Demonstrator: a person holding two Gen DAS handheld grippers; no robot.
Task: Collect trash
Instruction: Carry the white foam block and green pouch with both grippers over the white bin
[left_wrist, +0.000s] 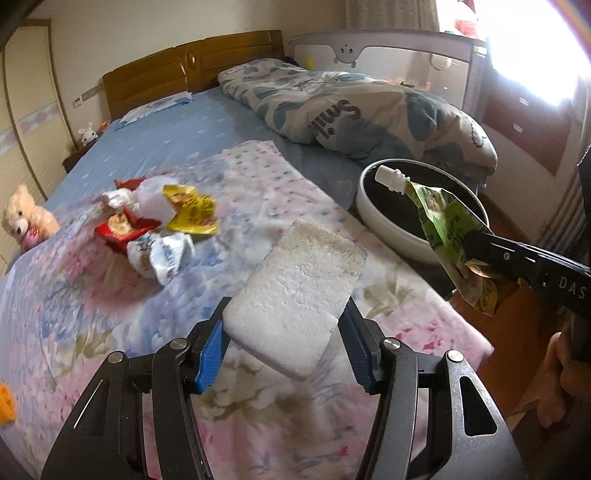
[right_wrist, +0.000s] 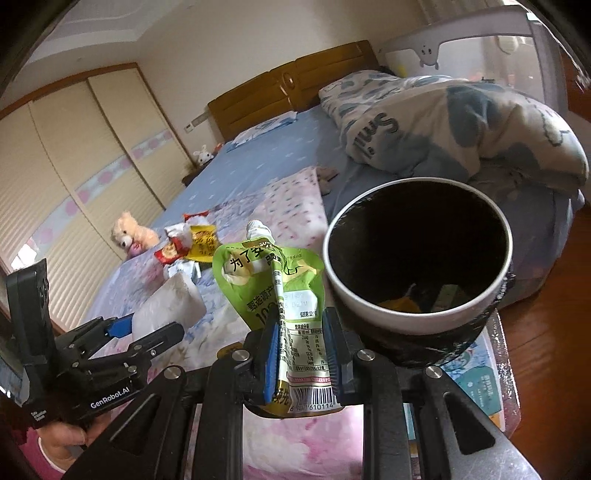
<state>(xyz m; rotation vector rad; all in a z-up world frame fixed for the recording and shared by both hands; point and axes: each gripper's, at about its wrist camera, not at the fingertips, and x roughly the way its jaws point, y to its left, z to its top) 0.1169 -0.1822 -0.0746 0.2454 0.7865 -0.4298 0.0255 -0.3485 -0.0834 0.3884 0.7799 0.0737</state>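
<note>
Left wrist view: the left gripper (left_wrist: 284, 354) fingers clamp a white foam block (left_wrist: 295, 299); the right gripper (right_wrist: 301, 358) fingers clench a green spout pouch (right_wrist: 273, 280), long axis along them, spout toward the headboard, beside the bin (right_wrist: 406, 314) at the bed's foot corner. Wrappers (left_wrist: 162, 221) remain mid-bed; some trash already lies binned.

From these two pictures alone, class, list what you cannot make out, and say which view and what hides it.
- Bin contents: right wrist view, dark inside; only orange and dark scraps show.
- Wrapper pile: left wrist view, motion blur; print unreadable.
- Foam block underside: left wrist view, faces away.
- Green pouch lower end: right wrist view, behind the right gripper.
- Orange thing: left wrist view, cut by the edge.
</note>
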